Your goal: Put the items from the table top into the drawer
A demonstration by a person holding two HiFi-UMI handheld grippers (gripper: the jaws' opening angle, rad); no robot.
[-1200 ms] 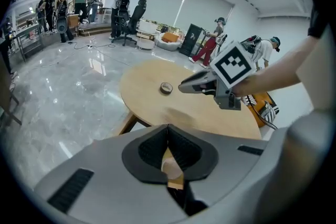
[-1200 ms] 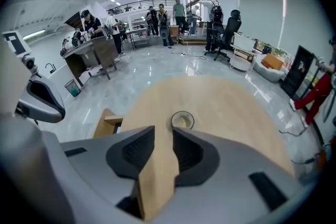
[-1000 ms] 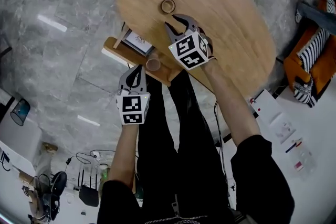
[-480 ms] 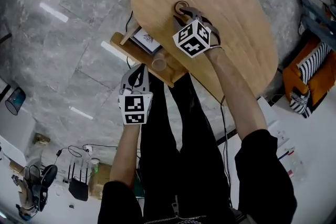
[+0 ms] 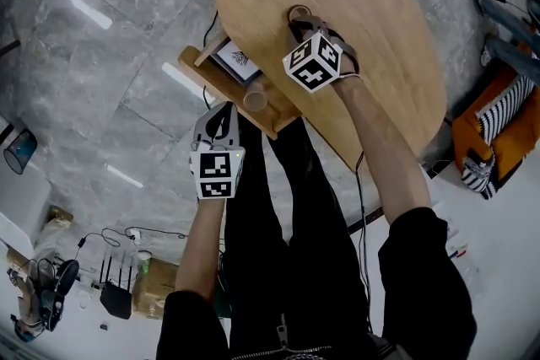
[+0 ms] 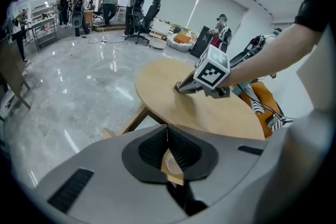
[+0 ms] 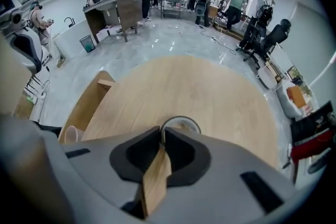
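The tape roll (image 5: 296, 12) lies flat on the wooden counter (image 5: 380, 38), near the edge above the open drawer (image 5: 196, 68). The right tongs (image 5: 300, 23) point steeply down, their jaws closing on the roll's near wall. The left tongs (image 5: 221, 114) hang pressed together and empty by the drawer's front, where a cup (image 5: 255, 100) sits.

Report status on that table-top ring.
Right tongs closing on the ring, pinching its near rim; ring on the table. Left tongs shut, empty, near the open drawer. No obstruction seen.
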